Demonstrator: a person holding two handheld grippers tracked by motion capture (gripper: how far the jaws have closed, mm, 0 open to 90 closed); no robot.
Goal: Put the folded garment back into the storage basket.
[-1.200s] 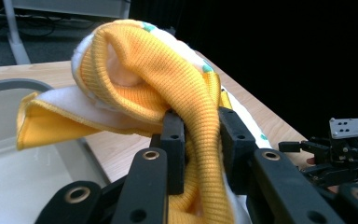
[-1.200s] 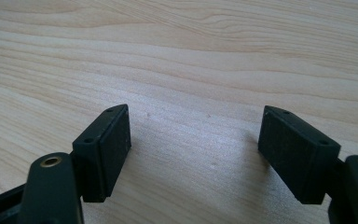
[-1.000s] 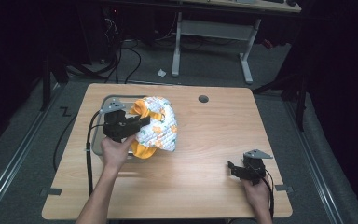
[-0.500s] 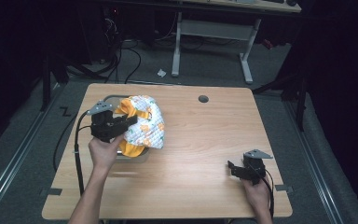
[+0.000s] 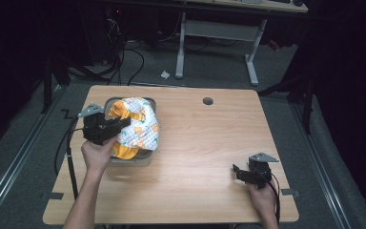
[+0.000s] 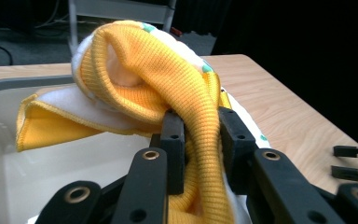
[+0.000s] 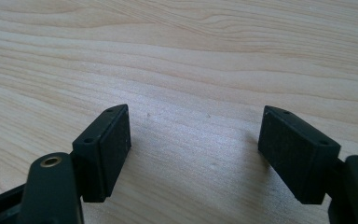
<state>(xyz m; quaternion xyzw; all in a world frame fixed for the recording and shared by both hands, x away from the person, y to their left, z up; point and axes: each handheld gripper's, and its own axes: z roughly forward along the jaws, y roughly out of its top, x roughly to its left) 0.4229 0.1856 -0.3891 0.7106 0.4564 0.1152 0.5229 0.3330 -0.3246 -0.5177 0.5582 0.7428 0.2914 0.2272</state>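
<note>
A bundled cloth (image 5: 138, 126), white with a printed pattern and yellow knit edges, hangs over a grey bin (image 5: 148, 103) at the table's left. My left gripper (image 5: 124, 123) is shut on a yellow knit fold of the cloth (image 6: 200, 126), which is pinched between both jaws above the bin's pale inside (image 6: 51, 163). My right gripper (image 5: 238, 172) rests low on the table near the front right, open, with bare wood between its jaws (image 7: 193, 135).
The wooden table (image 5: 209, 143) has a round cable hole (image 5: 208, 101) near its far edge. A cable (image 5: 69, 157) trails from my left gripper off the table's left side. Desk legs and cables stand on the floor beyond the table.
My left gripper has carried the cloth to the left, from beside the bin to over it. The right gripper has stayed where it was.
</note>
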